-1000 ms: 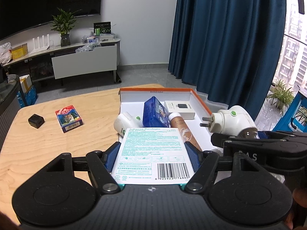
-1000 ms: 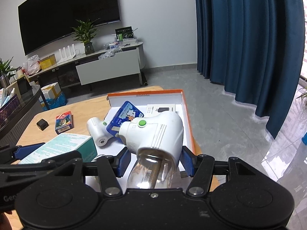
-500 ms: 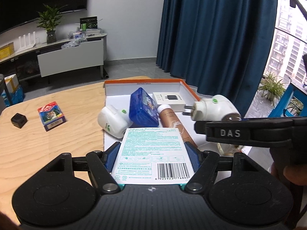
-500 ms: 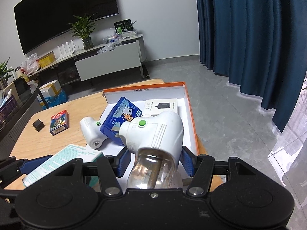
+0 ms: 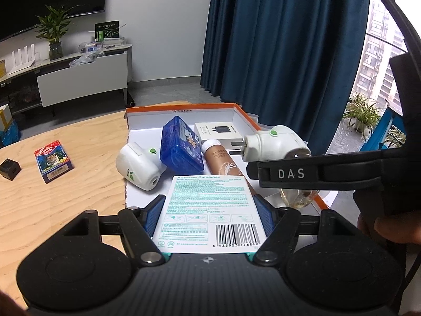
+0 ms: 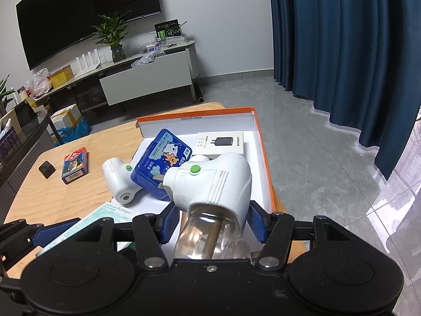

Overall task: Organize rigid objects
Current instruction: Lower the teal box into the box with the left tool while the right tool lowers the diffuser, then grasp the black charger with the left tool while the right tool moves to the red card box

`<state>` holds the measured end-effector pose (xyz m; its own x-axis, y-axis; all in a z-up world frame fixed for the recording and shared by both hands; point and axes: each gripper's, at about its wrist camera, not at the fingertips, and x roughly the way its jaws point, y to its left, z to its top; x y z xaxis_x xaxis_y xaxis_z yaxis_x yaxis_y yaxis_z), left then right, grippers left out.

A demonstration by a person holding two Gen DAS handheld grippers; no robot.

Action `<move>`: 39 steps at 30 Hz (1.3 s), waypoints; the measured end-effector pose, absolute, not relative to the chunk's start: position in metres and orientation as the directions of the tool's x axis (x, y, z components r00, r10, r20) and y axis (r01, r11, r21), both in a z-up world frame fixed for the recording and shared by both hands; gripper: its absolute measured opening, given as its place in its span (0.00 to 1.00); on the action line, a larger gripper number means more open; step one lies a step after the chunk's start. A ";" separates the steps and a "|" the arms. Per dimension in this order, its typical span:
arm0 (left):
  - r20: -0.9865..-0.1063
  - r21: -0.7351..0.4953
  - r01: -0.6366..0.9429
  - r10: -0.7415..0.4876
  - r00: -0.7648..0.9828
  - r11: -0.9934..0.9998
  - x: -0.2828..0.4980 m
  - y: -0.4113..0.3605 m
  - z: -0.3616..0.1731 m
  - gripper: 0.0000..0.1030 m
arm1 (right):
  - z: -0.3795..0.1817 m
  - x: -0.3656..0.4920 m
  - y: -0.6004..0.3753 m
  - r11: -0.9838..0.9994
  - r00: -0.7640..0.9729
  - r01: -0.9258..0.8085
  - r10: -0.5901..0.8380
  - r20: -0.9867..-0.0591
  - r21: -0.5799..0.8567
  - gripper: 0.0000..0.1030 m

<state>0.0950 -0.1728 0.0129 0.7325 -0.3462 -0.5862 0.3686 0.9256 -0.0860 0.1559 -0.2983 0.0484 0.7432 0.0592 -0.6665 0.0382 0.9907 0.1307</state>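
Note:
My left gripper (image 5: 209, 210) is shut on a white and teal box of adhesive bandages (image 5: 209, 210), held over the near end of the orange-rimmed white box (image 5: 184, 107). My right gripper (image 6: 210, 221) is shut on a white plug-in vaporizer with a clear bottle (image 6: 213, 184), hanging over the same box's right side; that vaporizer (image 5: 273, 147) also shows in the left wrist view. In the box lie a blue tin (image 5: 181, 144), a second white vaporizer (image 5: 136, 166), a brown tube (image 5: 221, 160) and a white charger carton (image 5: 218, 131).
On the wooden table (image 5: 65, 184) left of the box lie a pack of playing cards (image 5: 52, 163) and a small black cube (image 5: 9, 169). Blue curtains (image 5: 276, 39) hang behind the box. A TV cabinet (image 6: 147, 79) stands along the far wall.
Both grippers have come forward and slightly lower over the orange-rimmed box, still gripping their loads. The right gripper now reaches across the right of the left wrist view.

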 end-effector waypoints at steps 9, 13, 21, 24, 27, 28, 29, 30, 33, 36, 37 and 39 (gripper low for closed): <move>-0.588 -0.078 0.383 -0.353 0.728 0.920 0.098 -0.177 0.012 0.70 | 0.047 0.161 -0.298 0.991 0.738 0.046 0.050 -0.673 0.123 0.66; -0.593 -0.073 0.384 -0.349 0.726 0.920 0.099 -0.179 0.011 0.70 | 0.045 0.163 -0.298 0.991 0.736 0.052 0.045 -0.676 0.123 0.67; -0.583 -0.065 0.392 -0.354 0.731 0.917 0.098 -0.183 0.014 0.75 | 0.046 0.164 -0.296 0.991 0.741 0.065 0.033 -0.671 0.121 0.72; -0.578 -0.079 0.390 -0.361 0.732 0.917 0.098 -0.181 0.016 0.76 | 0.051 0.163 -0.295 0.991 0.752 0.069 0.022 -0.659 0.112 0.74; -0.576 -0.090 0.381 -0.360 0.734 0.920 0.099 -0.177 0.018 0.77 | 0.059 0.163 -0.294 0.991 0.770 0.094 -0.013 -0.638 0.093 0.80; -0.573 -0.095 0.377 -0.361 0.736 0.921 0.100 -0.175 0.020 0.78 | 0.061 0.162 -0.294 0.991 0.776 0.097 -0.014 -0.631 0.096 0.80; -0.568 -0.100 0.373 -0.361 0.739 0.922 0.100 -0.172 0.022 0.80 | 0.064 0.162 -0.295 0.990 0.781 0.096 -0.009 -0.624 0.106 0.80; -0.563 -0.103 0.367 -0.358 0.745 0.925 0.100 -0.168 0.024 0.81 | 0.068 0.163 -0.294 0.989 0.788 0.098 -0.008 -0.616 0.113 0.80; -0.545 -0.105 0.330 -0.332 0.770 0.938 0.102 -0.151 0.032 0.86 | 0.079 0.161 -0.290 0.988 0.815 0.107 -0.025 -0.579 0.108 0.81; -0.538 -0.111 0.276 -0.291 0.791 0.955 0.106 -0.125 0.037 0.87 | 0.090 0.165 -0.278 0.989 0.834 0.070 0.013 -0.552 0.128 0.81; -0.536 -0.109 0.250 -0.268 0.800 0.962 0.108 -0.115 0.038 0.89 | 0.093 0.167 -0.272 0.990 0.838 0.051 0.028 -0.544 0.130 0.82; -0.541 -0.108 0.196 -0.223 0.811 0.975 0.113 -0.094 0.037 0.89 | 0.096 0.173 -0.258 0.993 0.841 0.016 0.049 -0.539 0.116 0.82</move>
<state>0.1126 -0.0937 0.0373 0.8109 -0.2232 -0.5409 0.1965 0.9746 -0.1077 0.1728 -0.2582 0.0959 0.8411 0.0494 -0.5386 0.0161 0.9931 0.1162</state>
